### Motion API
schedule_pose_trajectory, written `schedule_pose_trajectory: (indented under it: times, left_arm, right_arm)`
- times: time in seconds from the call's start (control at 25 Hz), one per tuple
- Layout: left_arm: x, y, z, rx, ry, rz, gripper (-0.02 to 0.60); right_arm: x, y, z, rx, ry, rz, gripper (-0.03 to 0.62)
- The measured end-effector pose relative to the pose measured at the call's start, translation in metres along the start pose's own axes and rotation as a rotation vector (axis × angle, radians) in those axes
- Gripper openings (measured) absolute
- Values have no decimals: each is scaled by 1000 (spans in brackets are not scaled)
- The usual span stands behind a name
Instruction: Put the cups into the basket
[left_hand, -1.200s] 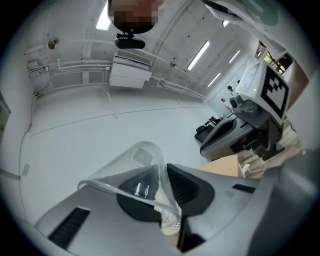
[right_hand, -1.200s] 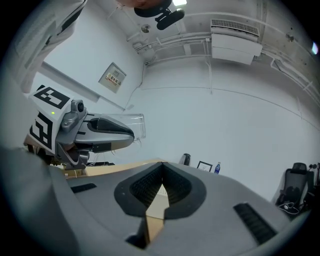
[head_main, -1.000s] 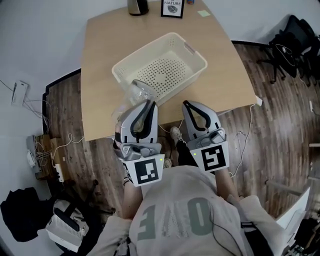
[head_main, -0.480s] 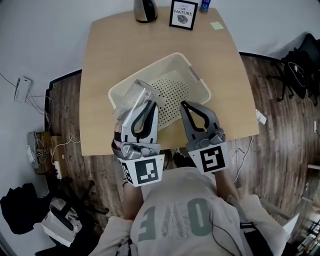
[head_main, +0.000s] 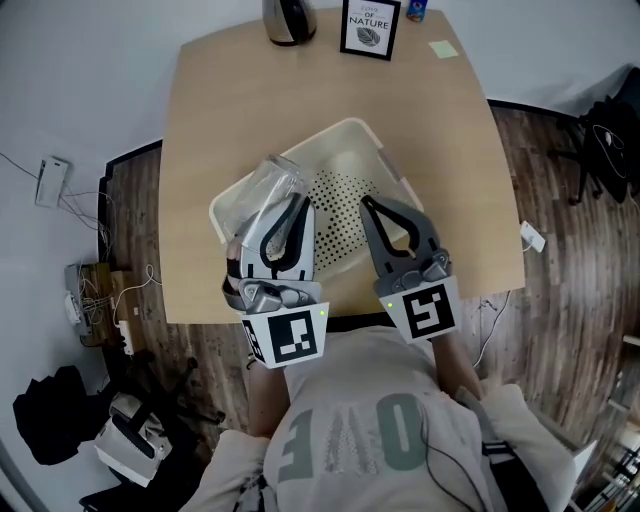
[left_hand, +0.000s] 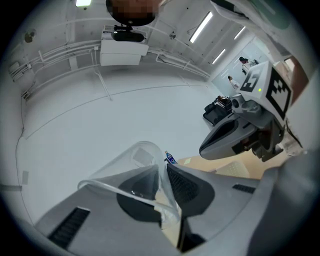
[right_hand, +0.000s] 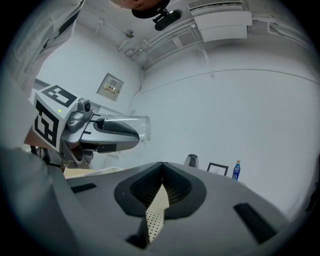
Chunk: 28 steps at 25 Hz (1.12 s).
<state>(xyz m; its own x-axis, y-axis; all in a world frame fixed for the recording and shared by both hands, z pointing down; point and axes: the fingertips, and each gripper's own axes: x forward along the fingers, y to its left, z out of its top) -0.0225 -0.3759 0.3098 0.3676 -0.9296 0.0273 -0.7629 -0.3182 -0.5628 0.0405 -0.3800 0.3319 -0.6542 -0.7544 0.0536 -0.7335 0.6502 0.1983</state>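
Seen from above, the left tongs (head_main: 291, 203) pinch the thin wall of a clear cup (head_main: 274, 183). The cup is held on its side over the 9 o'clock rim of a cream perforated basket (head_main: 320, 135), which sits on a pale wooden counter (head_main: 210, 100). Above the basket's 4 o'clock edge, the right tongs (head_main: 371, 205) are pressed together, gripping nothing. A kettle (head_main: 288, 18) and a framed sign (head_main: 369, 24) stand at the counter's 12 o'clock edge.
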Motion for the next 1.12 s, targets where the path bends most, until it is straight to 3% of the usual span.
schedule_pose_trajectory:
  times: [0.24, 0.4, 0.64, 0.92, 1.12]
  left_arm:
    - [21, 21, 0, -1, -20, -6, 48]
    - [30, 23, 0, -17, -6, -48, 48]
    - [42, -1, -46, -19, 168, -173, 48]
    - [50, -29, -87, -40, 294, -281, 48]
    - [50, -52, -127, -110, 469, -415, 49]
  right_arm:
    - [18, -9, 9, -5, -17, -26, -2]
    - [20, -17, 15, 5, -15, -47, -2]
    - [32, -24, 13, 4, -6, -56, -2]
    - [43, -24, 2, 23, 19, -43, -2]
    - [49, -24, -7, 22, 39, -37, -2]
